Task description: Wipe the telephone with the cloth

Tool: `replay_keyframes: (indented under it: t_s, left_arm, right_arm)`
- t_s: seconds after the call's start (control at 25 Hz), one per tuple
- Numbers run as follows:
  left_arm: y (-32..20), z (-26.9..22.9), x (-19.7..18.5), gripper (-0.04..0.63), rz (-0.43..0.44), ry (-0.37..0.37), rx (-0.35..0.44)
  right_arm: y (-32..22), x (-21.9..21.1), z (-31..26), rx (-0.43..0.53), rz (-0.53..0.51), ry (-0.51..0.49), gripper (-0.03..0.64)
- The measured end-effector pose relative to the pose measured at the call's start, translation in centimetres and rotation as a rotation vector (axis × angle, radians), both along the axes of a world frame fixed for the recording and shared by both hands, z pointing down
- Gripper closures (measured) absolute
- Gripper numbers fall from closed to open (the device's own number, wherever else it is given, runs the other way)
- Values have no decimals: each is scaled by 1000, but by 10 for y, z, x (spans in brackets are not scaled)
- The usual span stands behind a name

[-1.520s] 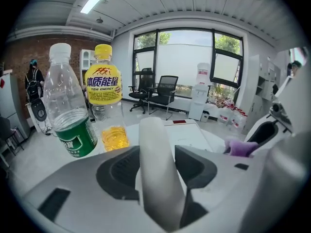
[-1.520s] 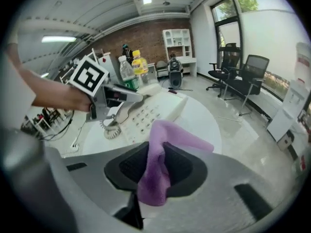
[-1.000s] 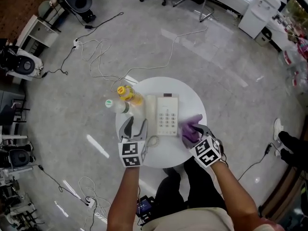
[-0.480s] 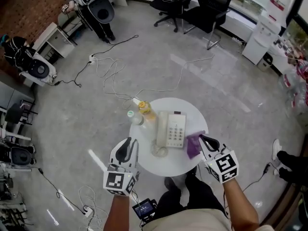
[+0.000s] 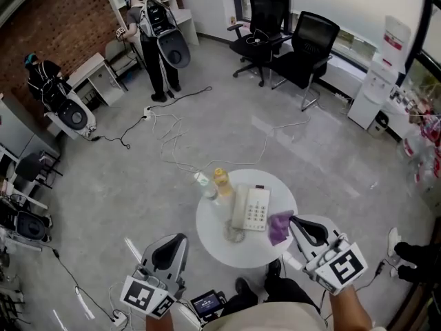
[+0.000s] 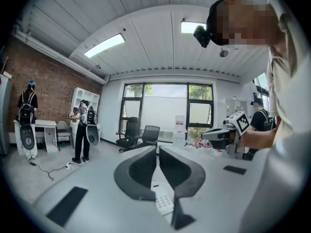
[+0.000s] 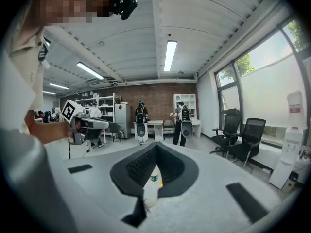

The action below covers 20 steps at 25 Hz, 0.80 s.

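Both grippers are held up and well off the round white table (image 5: 212,221), and nothing is gripped in either, fwiw. The left gripper (image 5: 179,240) is seen in its own view with the jaws all but together, just a thin slit, and the telephone (image 5: 251,207) shows far below through it. The right gripper (image 5: 294,221) is closed tip to tip and empty.

The telephone is sat keypad-up near the middle of the table. The purple cloth (image 5: 280,227) is left crumpled on the tabletop right against the phone's right side, nearest the right gripper.

Honestly it could be read two ways: cloth waiting to be picked up, or cloth laid back down once the phone's been wiped. The phone is shown too small for dust or shine to be judged, so no move is called here.

General handling notes:
- The cloth is soft and bunched, so it'd best be pinched at a raised fold.
- The phone looks light on a slick top, so it'd likely need steadying.
- The coiled cord (image 5: 234,234) could easily get snagged.
- The clear bottle (image 5: 204,185) and yellow bottle (image 5: 221,181) just behind the phone could easily get knocked.

Room-wise, a glossy grey floor is seen with cables (image 5: 172,136) trailed across it. Office chairs (image 5: 303,43) are parked by the windows, and other people (image 5: 155,26) are over by a brick wall.
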State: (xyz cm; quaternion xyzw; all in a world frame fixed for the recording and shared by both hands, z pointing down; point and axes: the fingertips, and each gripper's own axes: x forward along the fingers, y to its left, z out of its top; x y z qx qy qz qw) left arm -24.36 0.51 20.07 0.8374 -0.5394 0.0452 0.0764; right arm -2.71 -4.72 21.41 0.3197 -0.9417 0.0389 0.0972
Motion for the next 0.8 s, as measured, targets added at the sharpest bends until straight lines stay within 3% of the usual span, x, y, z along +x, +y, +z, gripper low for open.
replay_keyframes:
  t_s: [0.36,0.8]
  left_arm:
    - [48,-44,-5,573,6,-7,81]
    - [76,-47,-10,573,-2,2,89]
  right_arm:
    - [47,-23,-50,77,-59,19,626]
    - [73,-28,-64,93,-69,29,626]
